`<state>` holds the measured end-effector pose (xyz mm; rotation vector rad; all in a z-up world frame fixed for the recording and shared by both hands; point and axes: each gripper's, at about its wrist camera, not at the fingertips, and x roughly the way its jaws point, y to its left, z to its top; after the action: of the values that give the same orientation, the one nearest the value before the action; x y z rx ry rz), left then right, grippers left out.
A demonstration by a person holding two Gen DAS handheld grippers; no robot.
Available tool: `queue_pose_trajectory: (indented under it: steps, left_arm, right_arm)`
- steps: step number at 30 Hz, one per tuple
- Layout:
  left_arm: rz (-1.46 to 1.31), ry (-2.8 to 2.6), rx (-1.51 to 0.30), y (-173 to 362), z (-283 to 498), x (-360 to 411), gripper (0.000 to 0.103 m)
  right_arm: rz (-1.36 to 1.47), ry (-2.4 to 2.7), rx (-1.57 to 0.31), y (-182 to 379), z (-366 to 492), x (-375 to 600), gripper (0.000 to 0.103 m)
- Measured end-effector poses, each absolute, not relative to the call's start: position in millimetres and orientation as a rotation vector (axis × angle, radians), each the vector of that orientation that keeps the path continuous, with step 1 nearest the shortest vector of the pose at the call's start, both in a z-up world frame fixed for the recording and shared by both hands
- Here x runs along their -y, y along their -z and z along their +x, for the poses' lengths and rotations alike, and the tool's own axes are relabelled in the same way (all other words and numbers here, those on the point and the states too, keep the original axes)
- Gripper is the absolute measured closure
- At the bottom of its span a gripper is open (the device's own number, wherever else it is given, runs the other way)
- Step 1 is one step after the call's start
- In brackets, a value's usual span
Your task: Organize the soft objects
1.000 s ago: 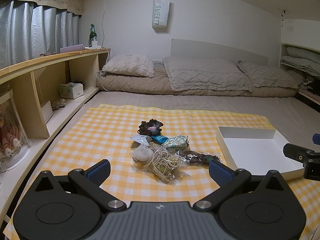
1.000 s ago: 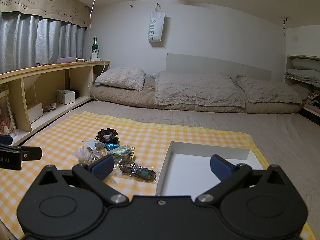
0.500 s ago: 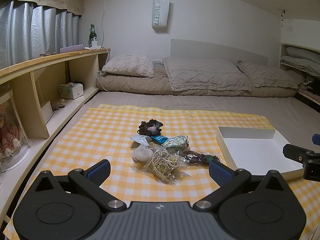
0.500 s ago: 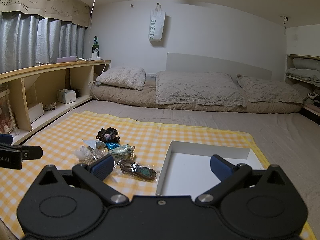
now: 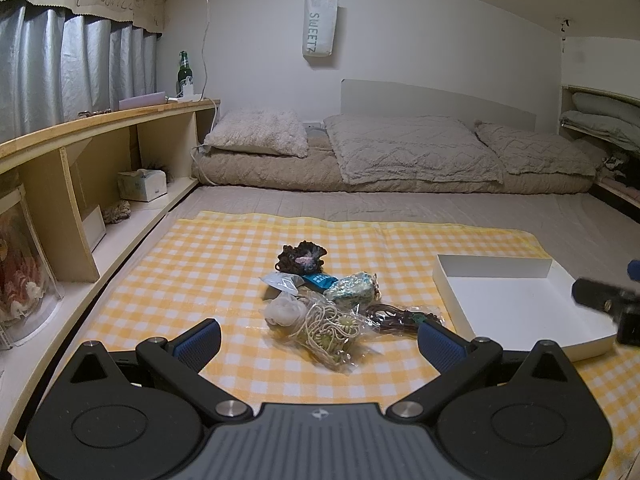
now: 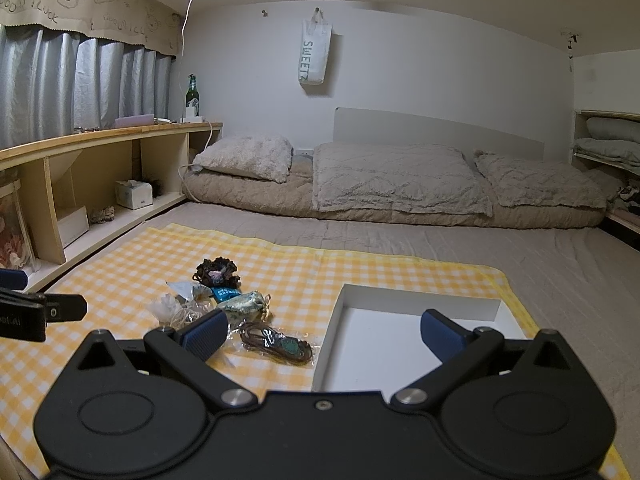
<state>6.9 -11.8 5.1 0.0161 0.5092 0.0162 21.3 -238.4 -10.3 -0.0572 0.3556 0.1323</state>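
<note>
from the left wrist view, the left gripper (image 5: 318,340) is hovering with its fingers spread wide and gripping nothing, just on the near side of a small pile of soft objects (image 5: 320,300) lying on the yellow checked cloth (image 5: 200,264). nearest is a crinkly clear bag of cream cord (image 5: 326,330); behind it are lying a teal pouch (image 5: 354,289) and a dark scrunchie (image 5: 301,258). the white tray (image 5: 516,304) is sitting to the right, holding nothing.

from the right wrist view, the right gripper (image 6: 320,334) is also hanging spread and holding nothing, pointing between the pile and the tray. a clear packet of brown cord (image 6: 278,344) is lying just left of the tray wall.

the risk, as i am judging it: the packets are overlapping, so a closing pinch is likely to be catching two at once or slipping off slick plastic, and loose cords may be snagging a neighbour and dragging it across the cloth.
</note>
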Motion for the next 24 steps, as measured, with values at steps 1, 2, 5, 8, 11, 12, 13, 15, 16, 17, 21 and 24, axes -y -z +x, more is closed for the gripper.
queue_pose_trajectory:
  steps: [1,2,5,8,11,12,13,15,16,17,21,24]
  left_arm:
    - [0.023,-0.026,-0.51,-5.1,6.8,9.3,0.0]
    - [0.024,-0.029,-0.51,-5.5,7.2,9.2,0.0]
    - [0.021,-0.047,-0.5,-13.8,13.4,3.9,0.0]
    - [0.012,-0.07,-0.491,-22.5,23.3,-1.9,0.0]
    - [0.019,-0.093,-0.47,-31.9,35.0,-5.3,0.0]
    - [0.025,-0.099,-0.461,-34.7,39.7,-5.3,0.0]
    - [0.031,-0.106,-0.45,-38.0,44.5,-4.9,0.0]
    - [0.044,-0.121,-0.421,-43.6,54.6,-3.9,0.0]
    - [0.052,-0.128,-0.406,-45.9,61.0,-3.8,0.0]
    - [0.063,-0.138,-0.389,-47.8,66.9,-3.3,0.0]
    - [0.077,-0.15,-0.356,-46.6,91.7,-1.4,0.0]
    - [0.06,-0.117,-0.422,-33.7,112.6,-1.7,0.0]
  right_arm:
    - [-0.053,-0.135,-0.357,9.3,22.2,239.0,0.0]
    - [-0.047,-0.136,-0.358,7.7,23.4,240.1,0.0]
    - [-0.053,-0.127,-0.345,-0.4,29.6,243.5,0.0]
    - [-0.07,-0.142,-0.335,-10.7,39.6,245.9,0.0]
    - [-0.087,-0.164,-0.338,-20.2,54.3,245.3,0.0]
    - [-0.093,-0.172,-0.337,-23.6,60.8,245.1,0.0]
    - [-0.1,-0.179,-0.336,-25.8,66.0,244.7,0.0]
    - [-0.12,-0.19,-0.333,-29.9,78.4,243.9,0.0]
    - [-0.13,-0.192,-0.335,-32.0,85.1,244.1,0.0]
    - [-0.14,-0.194,-0.336,-33.9,92.5,244.3,0.0]
    - [-0.193,-0.22,-0.342,-39.4,125.3,239.2,0.0]
    - [-0.228,-0.244,-0.355,-37.6,151.0,234.7,0.0]
